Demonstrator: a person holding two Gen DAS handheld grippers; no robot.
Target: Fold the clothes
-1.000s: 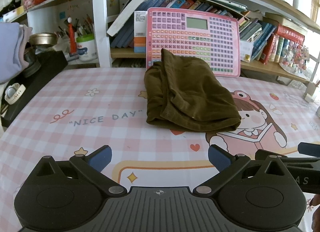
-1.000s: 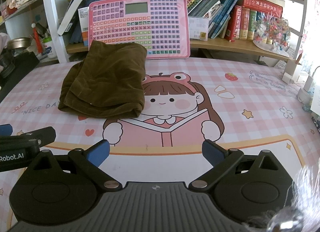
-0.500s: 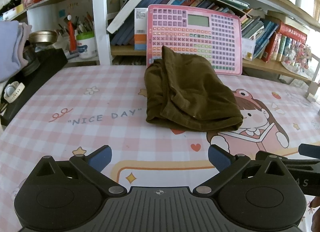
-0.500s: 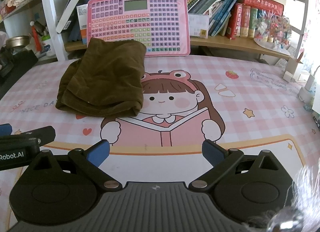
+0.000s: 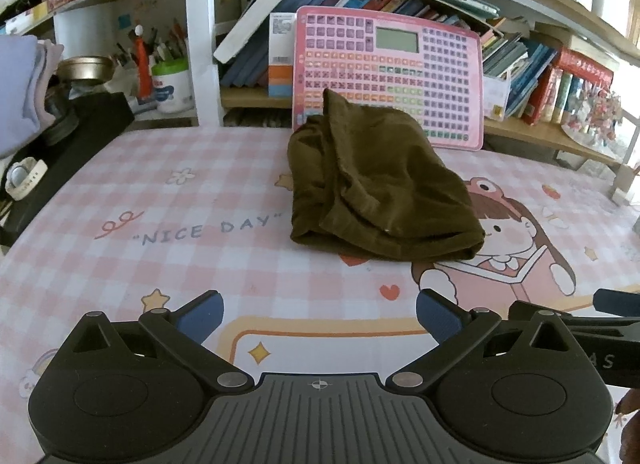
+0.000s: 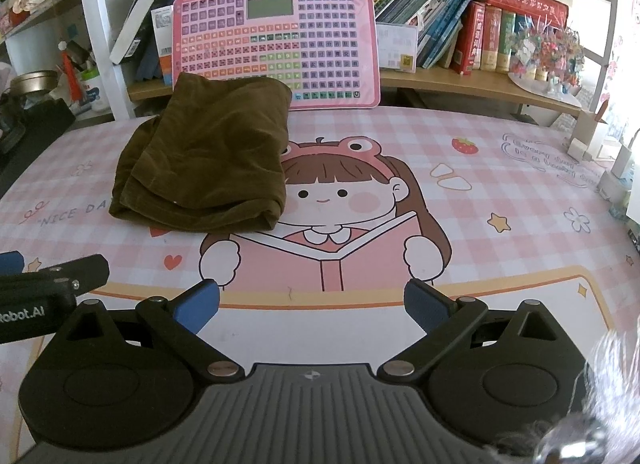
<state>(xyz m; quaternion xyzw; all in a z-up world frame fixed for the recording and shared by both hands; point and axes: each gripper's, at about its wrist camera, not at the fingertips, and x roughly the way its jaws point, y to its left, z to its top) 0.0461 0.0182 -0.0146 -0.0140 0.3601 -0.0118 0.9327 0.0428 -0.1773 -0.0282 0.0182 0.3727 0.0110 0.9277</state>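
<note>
We see a table (image 5: 120, 264) covered by a pink checked cloth printed with a reading girl and the words "NICE DAY", and behind its far edge a shelf unit (image 6: 440, 80) packed with books (image 6: 492, 36). Against that shelf, standing at the far edge of the table, leans a pink button board (image 6: 280, 44) with a small screen. Touching its lower edge lies the brown garment (image 5: 372, 188), folded into a thick, slightly rumpled bundle toward the far middle of the table, its near fold covering part of the printed girl's head. At the table's left edge sits a black case (image 5: 60, 152) with a white watch (image 5: 22, 178) on it. Our left gripper (image 5: 320, 314) hangs over the near edge with its blue-padded fingers spread wide and nothing between them; our right gripper (image 6: 312, 304) is beside it, likewise wide apart and empty, and both are well apart from the garment
</note>
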